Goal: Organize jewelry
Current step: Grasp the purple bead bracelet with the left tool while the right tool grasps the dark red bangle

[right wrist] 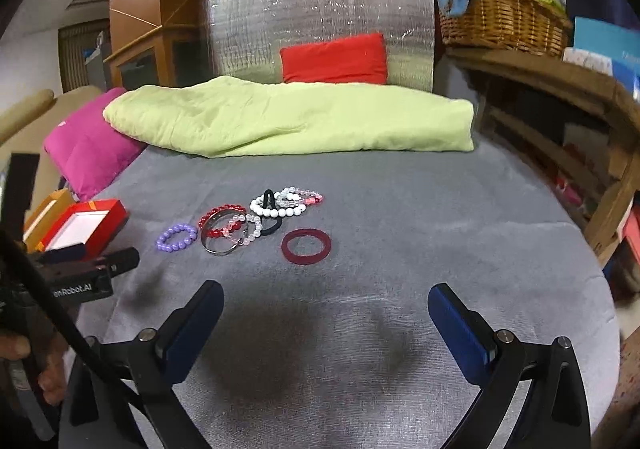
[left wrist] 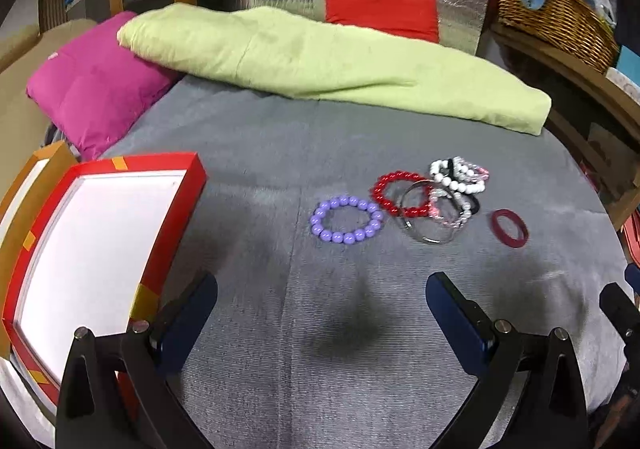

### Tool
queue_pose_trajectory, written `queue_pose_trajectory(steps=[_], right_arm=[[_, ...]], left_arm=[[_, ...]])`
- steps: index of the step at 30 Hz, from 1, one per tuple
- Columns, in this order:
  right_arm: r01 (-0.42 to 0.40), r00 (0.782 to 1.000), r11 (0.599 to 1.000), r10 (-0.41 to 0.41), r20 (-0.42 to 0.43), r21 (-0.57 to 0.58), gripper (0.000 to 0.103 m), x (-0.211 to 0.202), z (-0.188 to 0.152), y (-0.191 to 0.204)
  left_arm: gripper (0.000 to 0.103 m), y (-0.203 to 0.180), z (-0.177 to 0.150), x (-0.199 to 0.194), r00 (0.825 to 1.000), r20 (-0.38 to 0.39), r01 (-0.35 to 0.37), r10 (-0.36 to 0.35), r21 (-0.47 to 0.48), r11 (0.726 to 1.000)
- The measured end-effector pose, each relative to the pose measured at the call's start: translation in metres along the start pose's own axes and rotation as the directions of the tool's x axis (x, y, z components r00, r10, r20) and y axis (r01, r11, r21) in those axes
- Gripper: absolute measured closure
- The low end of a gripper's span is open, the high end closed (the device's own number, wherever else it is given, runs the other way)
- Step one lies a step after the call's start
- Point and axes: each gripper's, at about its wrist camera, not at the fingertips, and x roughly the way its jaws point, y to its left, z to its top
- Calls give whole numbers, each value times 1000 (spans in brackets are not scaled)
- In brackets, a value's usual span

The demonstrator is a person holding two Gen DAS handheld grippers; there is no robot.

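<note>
Bracelets lie on a grey bedspread (left wrist: pixel 260 153): a purple bead bracelet (left wrist: pixel 346 219) (right wrist: pixel 177 237), a red bead bracelet (left wrist: pixel 396 193) (right wrist: pixel 220 220), a silver bangle (left wrist: pixel 426 217) (right wrist: pixel 221 239), a white bead bracelet (left wrist: pixel 456 175) (right wrist: pixel 277 207) and a dark red ring bangle (left wrist: pixel 509 228) (right wrist: pixel 306 247). An open red box (left wrist: pixel 100 249) (right wrist: pixel 82 227) with a white inside stands at the left. My left gripper (left wrist: pixel 322 303) is open and empty, short of the purple bracelet. My right gripper (right wrist: pixel 326 307) is open and empty, short of the dark red bangle.
A folded green blanket (left wrist: pixel 320 61) and a pink pillow (left wrist: pixel 92 85) lie at the back of the bed. A red cushion (right wrist: pixel 334 59) leans on a silver panel. A wicker basket (right wrist: pixel 504 15) sits on wooden shelves at the right.
</note>
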Motion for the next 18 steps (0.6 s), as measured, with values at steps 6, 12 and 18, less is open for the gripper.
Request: queue_pose_trajectory(steps=[6, 12, 18], right_arm=[[-65, 987, 997, 72, -141, 52, 13, 48, 21, -10], [-53, 953, 994, 78, -294, 92, 40, 111, 39, -18], [-37, 933, 996, 63, -355, 78, 56, 143, 46, -13]], left_arm=[[0, 1, 7, 15, 999, -31, 8, -8, -3, 1000], [11, 6, 23, 34, 998, -56, 17, -18, -19, 1000], [27, 11, 38, 62, 992, -118, 31, -37, -53, 998]])
